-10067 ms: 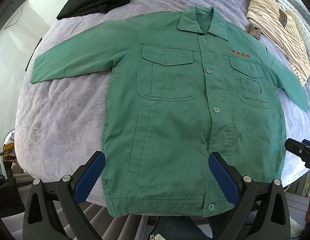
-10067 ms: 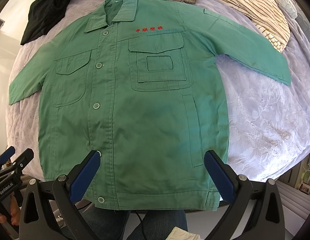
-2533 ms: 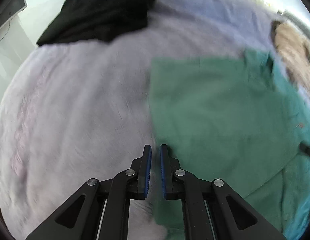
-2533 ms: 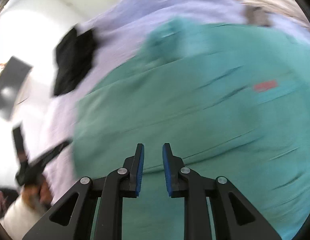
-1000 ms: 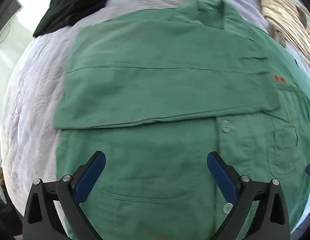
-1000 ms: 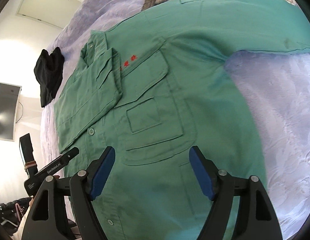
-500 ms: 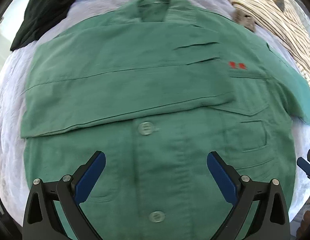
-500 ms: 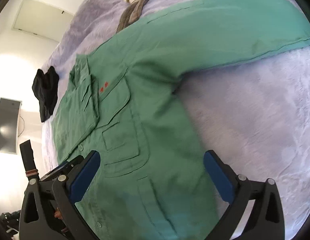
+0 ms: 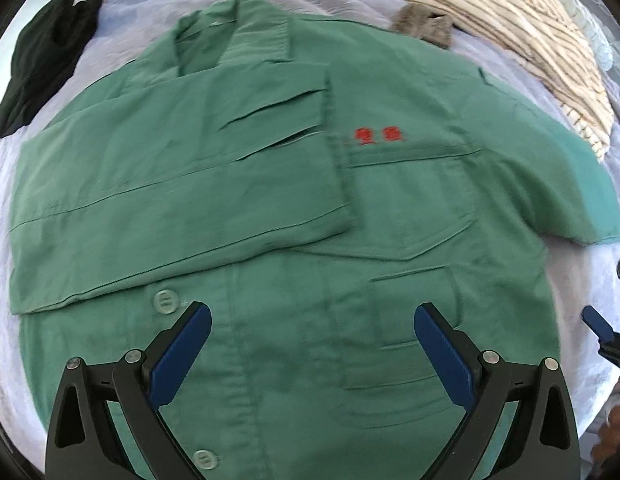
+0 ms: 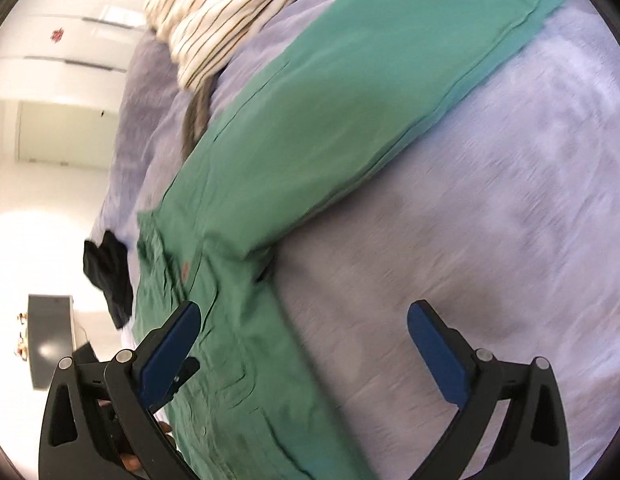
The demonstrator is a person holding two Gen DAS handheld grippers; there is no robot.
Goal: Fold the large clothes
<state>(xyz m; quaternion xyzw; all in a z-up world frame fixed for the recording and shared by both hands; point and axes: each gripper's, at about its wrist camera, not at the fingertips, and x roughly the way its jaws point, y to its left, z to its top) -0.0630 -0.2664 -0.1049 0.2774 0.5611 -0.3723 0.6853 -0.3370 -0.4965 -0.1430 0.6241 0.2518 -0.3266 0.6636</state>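
Observation:
A green work jacket (image 9: 390,220) lies buttoned, front up, on a lilac bedspread (image 10: 490,200). One sleeve (image 9: 169,200) is folded across the chest, its cuff ending near the red lettering (image 9: 380,135). The other sleeve (image 10: 370,80) still stretches out flat to the side. My left gripper (image 9: 313,344) is open and empty above the jacket's lower front. My right gripper (image 10: 303,340) is open and empty, low over the spot where the outstretched sleeve meets the body; part of it shows in the left wrist view (image 9: 598,324).
A striped cream garment (image 9: 510,28) lies beyond the outstretched sleeve, also in the right wrist view (image 10: 229,12). A black garment (image 9: 41,60) lies at the far left corner of the bed. A dark cabinet (image 10: 49,344) stands off the bed.
Both grippers stay open. The left view has shifted right across the jacket front. The right gripper has swung out towards the outstretched sleeve, so bare bedspread now fills its view.

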